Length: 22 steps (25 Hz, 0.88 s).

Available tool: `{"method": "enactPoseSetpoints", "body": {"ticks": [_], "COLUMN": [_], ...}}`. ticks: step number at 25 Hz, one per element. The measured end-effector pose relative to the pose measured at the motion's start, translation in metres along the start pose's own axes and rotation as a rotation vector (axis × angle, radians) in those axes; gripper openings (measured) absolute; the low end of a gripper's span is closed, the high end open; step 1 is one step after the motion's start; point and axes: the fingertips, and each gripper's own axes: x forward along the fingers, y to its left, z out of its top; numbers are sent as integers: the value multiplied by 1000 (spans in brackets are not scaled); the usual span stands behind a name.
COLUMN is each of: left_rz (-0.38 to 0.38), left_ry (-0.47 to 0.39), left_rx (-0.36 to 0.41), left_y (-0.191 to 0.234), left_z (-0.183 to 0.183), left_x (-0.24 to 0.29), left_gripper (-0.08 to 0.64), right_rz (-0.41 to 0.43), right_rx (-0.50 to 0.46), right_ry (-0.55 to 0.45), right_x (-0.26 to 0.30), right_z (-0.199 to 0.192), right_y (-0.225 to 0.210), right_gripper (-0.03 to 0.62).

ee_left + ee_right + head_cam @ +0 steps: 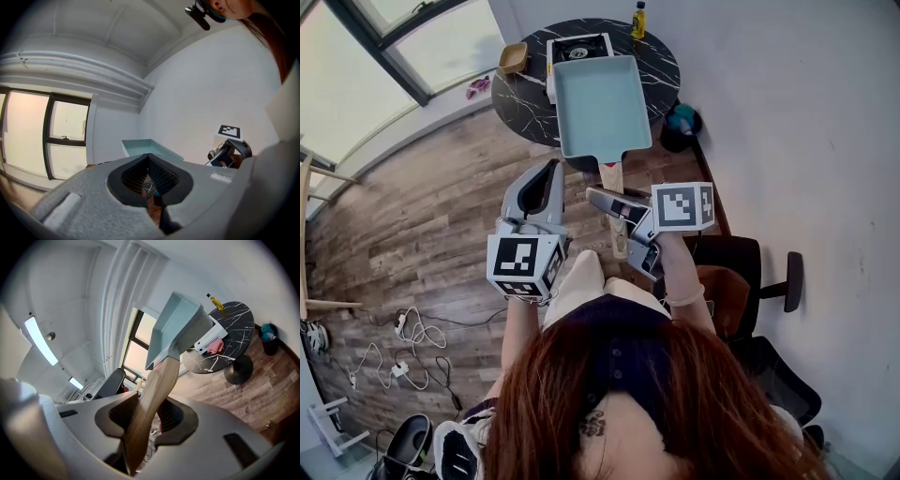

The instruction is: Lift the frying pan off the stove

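Note:
The frying pan is a teal rectangular pan with a wooden handle. It hangs in the air over the near part of the round black marble table, apart from the white portable stove behind it. My right gripper is shut on the handle; in the right gripper view the handle runs between the jaws up to the pan. My left gripper hovers left of the handle, shut and holding nothing. The left gripper view catches the pan beyond its closed jaws.
A yellow oil bottle and a small wooden bowl stand on the table. A dark bin sits by the wall, a black chair is to my right, and cables lie on the wooden floor at left.

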Motion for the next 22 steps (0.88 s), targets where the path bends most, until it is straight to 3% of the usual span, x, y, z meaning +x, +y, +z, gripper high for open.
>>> {"method": "enactPoseSetpoints", "body": {"ticks": [22], "left_rz": [18], "left_ry": [13], "left_rx": [-12], "left_y": [4], "left_z": [-4], "left_x": [-2], "left_gripper": [11], "right_rz": [-8], "right_rx": [12], "right_ry": [17], "right_x": [-5], "right_z": [-6], "right_y": [4], "right_gripper": [130]}}
